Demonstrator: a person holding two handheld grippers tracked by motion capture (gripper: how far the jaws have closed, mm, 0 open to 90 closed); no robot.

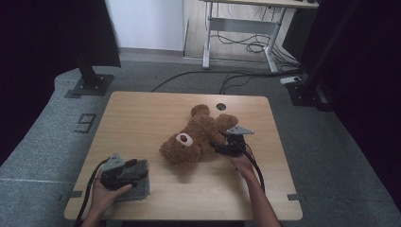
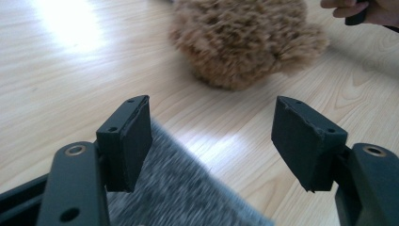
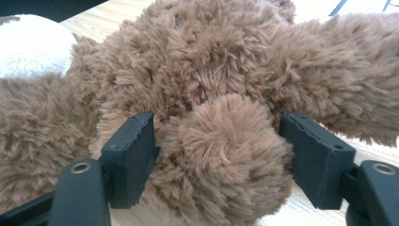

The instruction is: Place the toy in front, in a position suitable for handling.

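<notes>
A brown teddy bear (image 1: 194,137) lies on its back in the middle of the wooden table (image 1: 142,118), its white muzzle up. My right gripper (image 1: 218,144) comes in from the bear's right side. In the right gripper view its two pads (image 3: 131,150) press into the fur on either side of a round paw (image 3: 226,160). My left gripper (image 1: 142,171) rests at the front left over a grey cloth (image 1: 139,189), open with nothing between its pads (image 2: 129,136). Beyond those pads lie the cloth (image 2: 179,193) and, farther off, the blurred bear (image 2: 244,42).
A round cable hole (image 1: 221,106) sits near the table's far edge. Black stand bases stand on the floor at the back left (image 1: 90,85) and back right (image 1: 307,92). A desk frame with loose cables (image 1: 241,42) is behind. The other hand (image 2: 362,9) shows top right.
</notes>
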